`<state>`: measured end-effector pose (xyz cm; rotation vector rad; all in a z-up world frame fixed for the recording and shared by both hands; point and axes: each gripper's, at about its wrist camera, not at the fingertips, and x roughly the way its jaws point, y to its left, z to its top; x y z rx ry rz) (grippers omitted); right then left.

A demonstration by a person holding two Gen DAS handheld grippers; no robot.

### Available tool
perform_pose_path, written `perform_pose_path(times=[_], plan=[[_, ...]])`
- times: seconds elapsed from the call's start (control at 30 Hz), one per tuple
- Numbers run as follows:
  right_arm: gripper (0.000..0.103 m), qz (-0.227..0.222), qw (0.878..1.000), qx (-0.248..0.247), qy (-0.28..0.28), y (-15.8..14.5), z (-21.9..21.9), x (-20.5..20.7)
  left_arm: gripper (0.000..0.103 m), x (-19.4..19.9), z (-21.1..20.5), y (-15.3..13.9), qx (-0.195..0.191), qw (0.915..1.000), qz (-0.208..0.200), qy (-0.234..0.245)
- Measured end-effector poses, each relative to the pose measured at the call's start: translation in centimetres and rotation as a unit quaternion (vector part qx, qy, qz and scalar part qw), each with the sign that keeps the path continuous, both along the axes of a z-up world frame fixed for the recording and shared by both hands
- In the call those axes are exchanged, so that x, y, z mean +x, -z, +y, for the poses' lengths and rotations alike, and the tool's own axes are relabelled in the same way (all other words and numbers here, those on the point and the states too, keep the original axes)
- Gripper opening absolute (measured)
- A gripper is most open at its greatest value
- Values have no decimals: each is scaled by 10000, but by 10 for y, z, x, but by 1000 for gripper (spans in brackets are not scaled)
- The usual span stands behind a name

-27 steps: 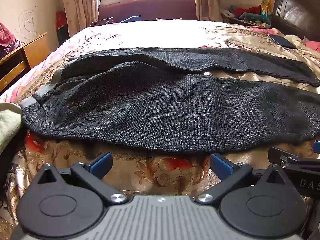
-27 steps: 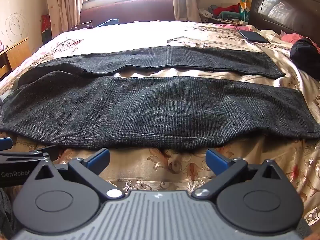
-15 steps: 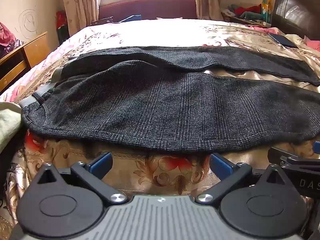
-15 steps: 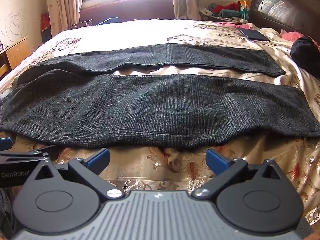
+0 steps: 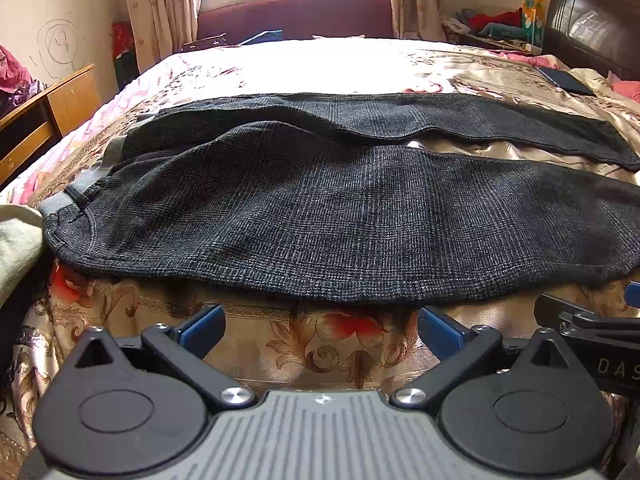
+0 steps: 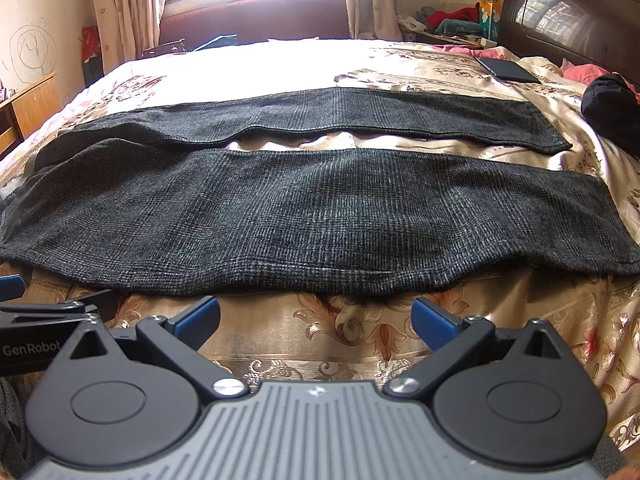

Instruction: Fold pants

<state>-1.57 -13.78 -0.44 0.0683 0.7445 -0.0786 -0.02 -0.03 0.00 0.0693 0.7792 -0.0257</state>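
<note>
Two blue-tipped fingers point(image 5: 202, 325) of the left gripper point(image 5: 320, 326) stand wide apart with nothing between them, held low over the front edge of the bed point(image 5: 344, 344), just short of the pants' near hem line. The right gripper point(image 6: 316, 316) is likewise spread wide and holds nothing; its fingers point(image 6: 434, 322) hang over the same patterned gold bedspread.

Writing shows on each neighbouring tool: the left view catches the letters "DAS" on the black body at its right edge, and the right view reads "GenRobot" on the black body at its left edge.

The pants point(image 5: 328, 216) are dark grey with a fine check and lie flat across the bed, their long axis running left to right. The waistband point(image 5: 60, 204) is at the left end and the leg ends point(image 6: 600, 220) at the right. The two legs lie side by side, near and far, with a strip of bedspread showing between them toward the right.

Only the left view shows the waistband, its grey lining and a pale green cloth point(image 5: 18, 248) at the left edge. Only the right view shows both leg ends squarely, along with a black bundle point(image 6: 610, 108) near the dark headboard point(image 6: 568, 20). A dark flat phone or tablet point(image 6: 508, 70) lies on the bedspread beyond the pants.
</note>
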Motion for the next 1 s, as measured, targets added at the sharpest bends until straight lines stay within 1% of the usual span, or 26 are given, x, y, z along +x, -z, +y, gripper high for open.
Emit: perform_pose_path(times=[0.17, 1.0], plan=[[101, 6, 10000, -3, 1, 0, 0, 0, 103, 0, 0, 4, -4, 10000, 3, -3], [101, 19, 10000, 10, 0, 0, 0, 1, 103, 0, 0, 4, -3, 10000, 5, -3]])
